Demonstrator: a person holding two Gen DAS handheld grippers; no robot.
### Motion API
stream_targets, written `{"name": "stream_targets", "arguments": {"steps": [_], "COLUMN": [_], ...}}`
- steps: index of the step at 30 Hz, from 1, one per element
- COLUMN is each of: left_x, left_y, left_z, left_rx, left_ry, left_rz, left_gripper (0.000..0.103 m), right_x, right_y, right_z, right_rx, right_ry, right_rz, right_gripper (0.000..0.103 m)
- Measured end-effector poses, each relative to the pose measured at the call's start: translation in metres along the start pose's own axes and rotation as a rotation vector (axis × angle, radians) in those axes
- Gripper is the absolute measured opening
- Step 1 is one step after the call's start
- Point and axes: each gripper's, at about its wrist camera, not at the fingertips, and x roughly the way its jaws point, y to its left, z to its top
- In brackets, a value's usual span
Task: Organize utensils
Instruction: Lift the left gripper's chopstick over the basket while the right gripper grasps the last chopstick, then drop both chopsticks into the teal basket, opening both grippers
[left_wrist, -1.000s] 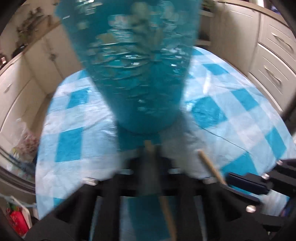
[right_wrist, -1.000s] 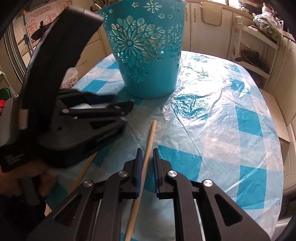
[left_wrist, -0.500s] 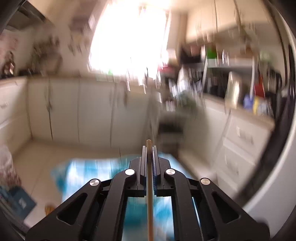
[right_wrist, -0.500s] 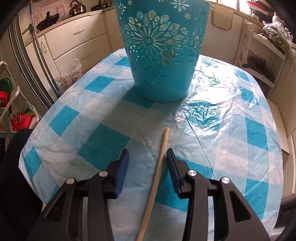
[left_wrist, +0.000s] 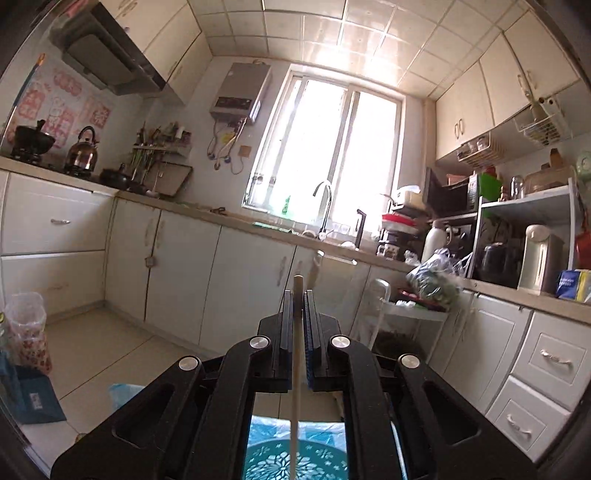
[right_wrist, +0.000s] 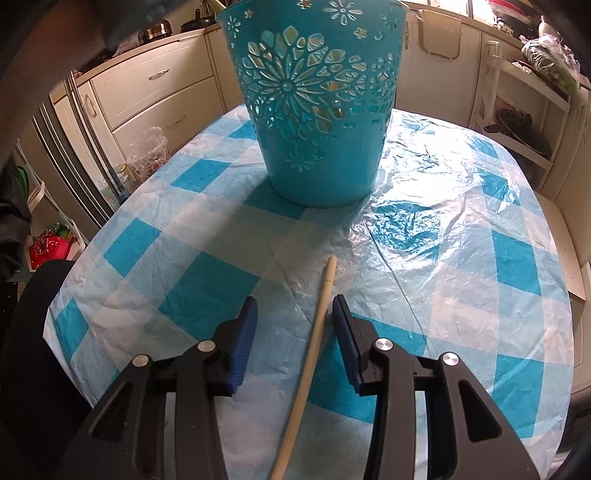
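I am clamping one chopstick (left_wrist: 298, 332) in my left gripper (left_wrist: 298, 306), carrying it above the basket (left_wrist: 295, 461) below for dropping in. My right gripper (right_wrist: 294, 314) is straddling, unclenched, the second chopstick (right_wrist: 314, 343) on the table (right_wrist: 480, 258), ready to grab.

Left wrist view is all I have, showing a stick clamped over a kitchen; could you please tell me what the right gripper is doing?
Observer: The right gripper is open over a second chopstick lying on the checked tablecloth.
Operator: Is that chopstick gripped?
Observer: No, it lies between the pads, nearer the right one.
Operator: Where is the bucket?
Observer: The teal bucket stands upright beyond the chopstick's tip, apart from it.
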Motion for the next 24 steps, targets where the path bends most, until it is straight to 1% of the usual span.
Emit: {"name": "stream_targets", "arguments": {"steps": [3, 9, 12, 13, 14, 15, 16, 17, 18, 20, 21, 22, 23, 24], "left_x": [0.006, -0.004, -0.008, -0.011, -0.015, -0.018, -0.024, -0.03, -0.038, -0.049, -0.055, -0.06, -0.064, -0.068], "left_y": [0.001, 0.004, 0.008, 0.012, 0.015, 0.019, 0.023, 0.028, 0.033, 0.04, 0.044, 0.047, 0.048, 0.05], "left_z": [-0.009, -0.022, -0.027, -0.027, -0.027, -0.027, -0.027, -0.027, -0.027, -0.028, -0.029, -0.031, -0.032, -0.034], "left_rx": [0.022, 0.081, 0.109, 0.11, 0.108, 0.104, 0.095, 0.086, 0.076, 0.063, 0.055, 0.05, 0.047, 0.045], "left_ry": [0.032, 0.102, 0.146, 0.153, 0.157, 0.16, 0.158, 0.152, 0.147, 0.155, 0.163, 0.169, 0.175, 0.183], "left_rz": [-0.003, -0.03, -0.025, -0.022, -0.017, -0.009, 0.002, 0.012, 0.02, 0.026, 0.027, 0.025, 0.023, 0.02], "left_gripper": [0.005, 0.005, 0.006, 0.01, 0.019, 0.024, 0.035, 0.04, 0.042, 0.046, 0.049, 0.05, 0.051, 0.051], "right_x": [0.0, 0.0, 0.0, 0.0, 0.0, 0.0, 0.0, 0.0, 0.0, 0.001, 0.001, 0.001, 0.001, 0.001], "right_y": [0.0, -0.001, 0.0, 0.001, 0.001, 0.001, 0.0, -0.001, -0.002, -0.002, -0.002, -0.002, -0.004, -0.005], "right_z": [0.0, 0.001, 0.001, 0.001, 0.001, 0.001, 0.001, 0.001, 0.001, 0.002, 0.002, 0.002, 0.002, 0.002], "right_rx": [0.005, 0.003, -0.002, -0.004, -0.004, -0.002, 0.002, 0.01, 0.018, 0.015, 0.006, -0.001, -0.004, 0.0], "right_ry": [0.001, 0.005, 0.004, 0.004, 0.004, 0.004, 0.004, 0.004, 0.003, 0.001, -0.001, -0.003, -0.002, 0.0], "right_rz": [0.007, 0.012, 0.007, 0.006, 0.005, 0.006, 0.008, 0.013, 0.017, -0.001, -0.022, -0.045, -0.051, -0.039], "right_gripper": [0.042, 0.042, 0.042, 0.042, 0.042, 0.042, 0.042, 0.042, 0.041, 0.036, 0.028, 0.015, 0.008, 0.007]}}
